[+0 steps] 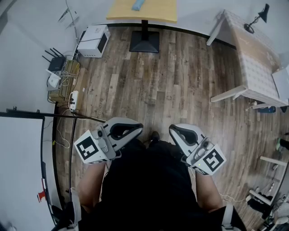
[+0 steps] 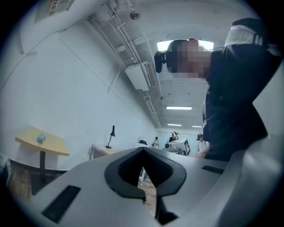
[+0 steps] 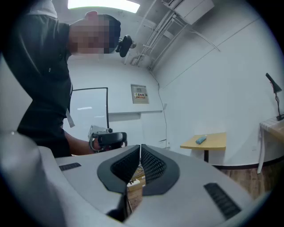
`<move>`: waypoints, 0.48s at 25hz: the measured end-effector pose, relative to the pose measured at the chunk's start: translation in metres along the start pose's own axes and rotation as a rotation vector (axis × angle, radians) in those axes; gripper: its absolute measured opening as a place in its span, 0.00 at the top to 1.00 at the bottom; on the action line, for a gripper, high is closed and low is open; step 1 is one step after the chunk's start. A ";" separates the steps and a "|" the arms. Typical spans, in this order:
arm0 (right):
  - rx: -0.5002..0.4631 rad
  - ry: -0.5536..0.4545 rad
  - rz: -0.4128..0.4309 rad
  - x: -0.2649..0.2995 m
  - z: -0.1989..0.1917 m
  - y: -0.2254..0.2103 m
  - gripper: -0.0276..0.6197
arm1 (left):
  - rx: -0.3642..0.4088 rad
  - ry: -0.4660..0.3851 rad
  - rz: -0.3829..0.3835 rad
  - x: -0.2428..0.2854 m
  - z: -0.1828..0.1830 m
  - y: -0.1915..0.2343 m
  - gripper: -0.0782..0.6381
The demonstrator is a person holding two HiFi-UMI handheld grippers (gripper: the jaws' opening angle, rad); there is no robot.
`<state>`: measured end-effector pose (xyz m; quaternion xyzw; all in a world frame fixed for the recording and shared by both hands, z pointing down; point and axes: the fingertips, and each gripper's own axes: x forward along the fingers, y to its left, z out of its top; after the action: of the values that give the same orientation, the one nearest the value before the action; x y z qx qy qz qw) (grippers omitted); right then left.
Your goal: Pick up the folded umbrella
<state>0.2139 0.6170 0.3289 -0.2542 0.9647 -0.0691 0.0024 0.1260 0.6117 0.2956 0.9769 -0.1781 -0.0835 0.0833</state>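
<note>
Wood floor (image 1: 180, 81): open plank floor across the middle of the room; the person stands at its near end, well apart from all the furniture.

White desk (image 1: 257, 67): against the right side, carrying a black lamp (image 1: 257, 18).

Yellow desk (image 1: 153, 13): a pedestal desk at the far wall, straight ahead of the person. It also shows at the left of the left gripper view (image 2: 42, 141) and at the right of the right gripper view (image 3: 206, 142).

Left gripper (image 1: 141, 127) and right gripper (image 1: 171, 128): both are held close to the body at about waist height, tips turned toward each other. In each gripper view the jaws are together at the tips with nothing between them (left (image 2: 143, 149), right (image 3: 140, 146)).

White box (image 1: 93, 40) and router (image 1: 56, 63): on the floor along the left wall, amid cables.

Umbrella (image 1: 138, 4): the small blue oblong lying flat on the yellow desk, near its far edge, is most likely the folded umbrella. It is too small here to make out a strap or handle.

Handling, judged: light, with a stiff core under soft, slippery fabric folds, so a pinch on loose cloth alone may slide. The jaws should open and close across the middle of its length, square to the long axis, where the bundle is firmest. The approach has not yet begun.
</note>
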 end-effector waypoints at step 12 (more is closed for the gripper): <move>-0.033 -0.014 0.061 0.105 0.019 0.047 0.93 | 0.130 0.069 0.081 -0.090 0.018 0.029 0.87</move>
<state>0.0999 0.6038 0.3074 -0.2251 0.9729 -0.0513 0.0071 0.0296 0.6157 0.2957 0.9745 -0.2197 -0.0348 0.0292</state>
